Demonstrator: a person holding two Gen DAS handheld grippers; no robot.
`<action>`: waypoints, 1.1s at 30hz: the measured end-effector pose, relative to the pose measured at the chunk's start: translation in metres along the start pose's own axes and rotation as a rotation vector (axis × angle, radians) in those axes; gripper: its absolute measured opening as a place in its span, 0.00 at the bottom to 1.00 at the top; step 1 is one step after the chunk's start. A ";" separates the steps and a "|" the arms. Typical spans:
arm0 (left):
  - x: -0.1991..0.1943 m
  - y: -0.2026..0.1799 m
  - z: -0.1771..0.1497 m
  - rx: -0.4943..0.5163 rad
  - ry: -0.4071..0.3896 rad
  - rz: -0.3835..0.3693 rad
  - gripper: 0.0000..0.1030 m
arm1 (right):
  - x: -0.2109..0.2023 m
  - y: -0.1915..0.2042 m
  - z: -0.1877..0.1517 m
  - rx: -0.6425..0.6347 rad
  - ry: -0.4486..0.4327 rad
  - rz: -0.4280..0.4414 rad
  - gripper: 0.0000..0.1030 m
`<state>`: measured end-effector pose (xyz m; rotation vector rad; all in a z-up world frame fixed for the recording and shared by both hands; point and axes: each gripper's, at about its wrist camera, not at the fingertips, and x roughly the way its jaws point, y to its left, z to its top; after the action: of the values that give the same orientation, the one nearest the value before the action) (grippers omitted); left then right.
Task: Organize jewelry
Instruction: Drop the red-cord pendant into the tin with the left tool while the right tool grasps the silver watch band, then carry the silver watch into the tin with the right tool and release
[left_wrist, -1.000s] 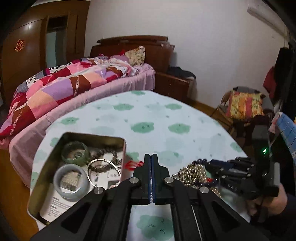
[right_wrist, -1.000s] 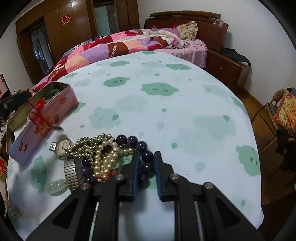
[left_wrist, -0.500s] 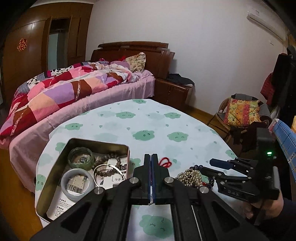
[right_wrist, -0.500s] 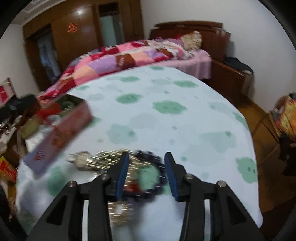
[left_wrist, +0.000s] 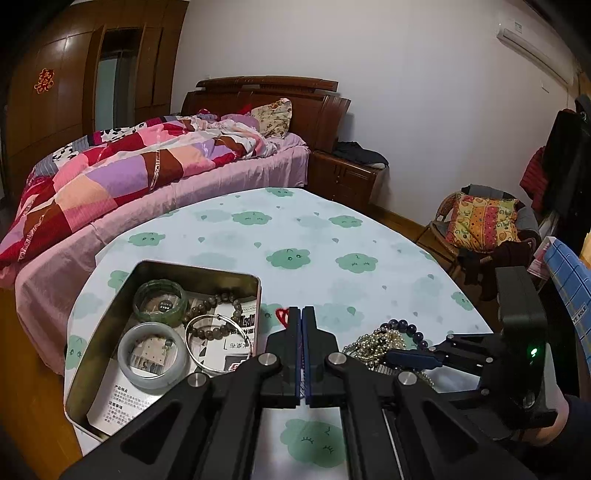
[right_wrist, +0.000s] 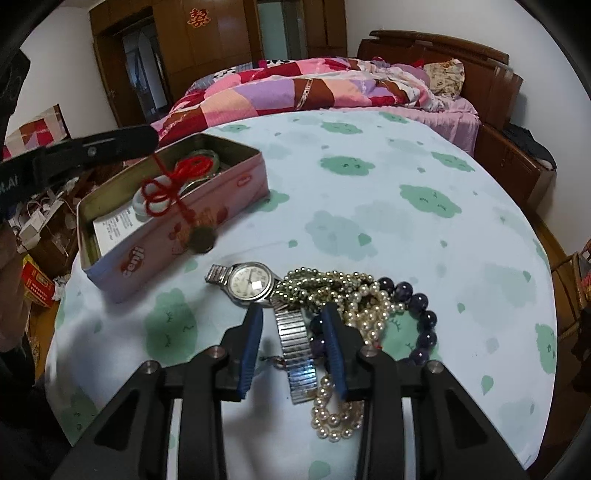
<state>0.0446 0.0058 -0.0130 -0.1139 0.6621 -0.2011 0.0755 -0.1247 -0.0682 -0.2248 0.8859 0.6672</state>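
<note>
The tin (left_wrist: 110, 332) stands open near one edge of the round table (left_wrist: 295, 229), on its cloud-print cloth, and everything else is best placed from it; inside the tin lie a green bangle (left_wrist: 160, 302), a pale grey bangle (left_wrist: 153, 355) nearer the camera, a thin silver bangle (left_wrist: 218, 341) and a string of brown beads (left_wrist: 218, 306), all resting on printed paper. The left gripper (left_wrist: 301, 354) hovers just beside the tin's long pink wall, its blue-padded jaws pressed flat together; seen from the right wrist, a red knotted cord (right_wrist: 166, 188) hangs from its tip (right_wrist: 149, 138) over the tin's rim, with a round bronze-coloured pendant (right_wrist: 201, 238) dangling at the tin's outer wall.

Beyond the tin's short end, apart from it, the loose jewelry lies in a heap on the cloth: a wristwatch (right_wrist: 251, 282) nearest the tin, its metal band (right_wrist: 295, 343) stretching toward the camera; a tangle of gold-coloured beads (right_wrist: 314, 282) touching the watch; a pearl string (right_wrist: 354, 321) trailing down from the tangle; a dark purple bead bracelet (right_wrist: 417, 314) on the side farthest from the tin. The right gripper (right_wrist: 293, 332) is lowered over this heap with its jaws narrowly apart and closing; the watch band lies between them, not yet pressed, and one finger overlaps the purple bracelet and pearls. A hand (left_wrist: 546, 417) holds that gripper. Behind the table is a bed (left_wrist: 147, 173) with a patchwork quilt.
</note>
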 end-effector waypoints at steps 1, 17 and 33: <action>0.000 0.000 0.000 0.000 0.000 0.000 0.00 | 0.002 0.002 0.001 -0.018 0.006 -0.018 0.36; -0.001 0.003 0.001 -0.012 -0.010 0.000 0.00 | 0.002 0.011 0.002 -0.142 0.050 -0.062 0.18; -0.020 0.010 0.009 -0.028 -0.053 0.003 0.00 | -0.049 0.021 0.031 -0.074 -0.095 0.055 0.17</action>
<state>0.0361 0.0208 0.0047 -0.1445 0.6120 -0.1850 0.0604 -0.1166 -0.0087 -0.2339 0.7788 0.7567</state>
